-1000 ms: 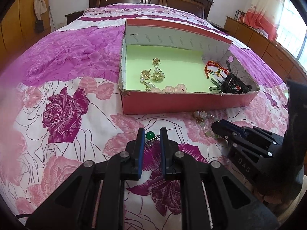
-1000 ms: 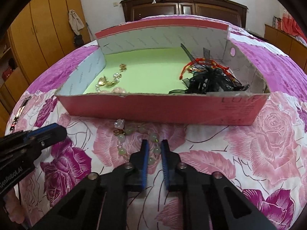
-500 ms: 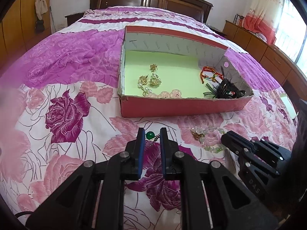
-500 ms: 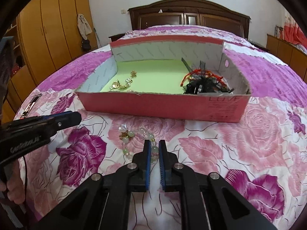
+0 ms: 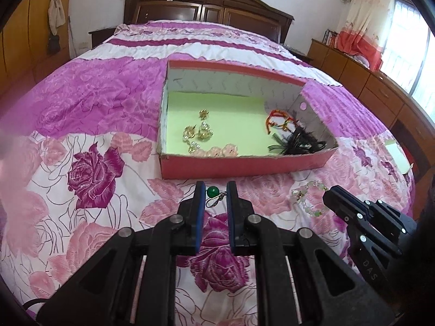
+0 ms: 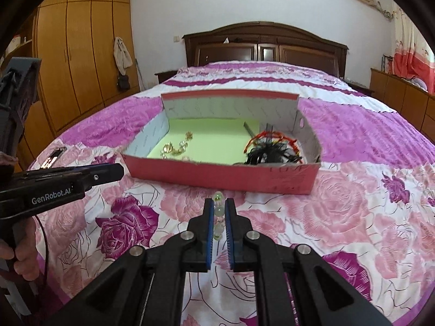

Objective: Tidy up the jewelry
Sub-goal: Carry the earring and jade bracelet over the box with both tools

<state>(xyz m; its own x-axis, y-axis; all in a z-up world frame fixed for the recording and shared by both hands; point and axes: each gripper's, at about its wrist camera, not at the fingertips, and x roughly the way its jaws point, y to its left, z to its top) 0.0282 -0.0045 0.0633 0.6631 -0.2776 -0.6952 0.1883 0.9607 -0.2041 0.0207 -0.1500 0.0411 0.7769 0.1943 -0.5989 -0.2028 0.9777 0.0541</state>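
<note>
My left gripper [image 5: 213,193] is shut on a green bead earring [image 5: 213,191] and holds it in front of the red box [image 5: 244,167]. My right gripper [image 6: 219,208] is shut on a pale green bead bracelet [image 6: 218,212], lifted above the bedspread; the bracelet also shows in the left wrist view [image 5: 307,197]. The box has a green floor with gold and pearl earrings [image 5: 199,133] at the left and red cords and black ribbons [image 5: 292,135] at the right.
The box lies on a bed with a pink and purple rose bedspread [image 5: 89,168]. A dark wooden headboard [image 6: 265,44] stands behind. Wooden wardrobes [image 6: 78,54] line the left, low cabinets [image 5: 375,92] the right.
My right gripper has lifted the bead bracelet off the bedspread and pulled back from the box. My left gripper keeps the green earring and has also drawn back and risen.
</note>
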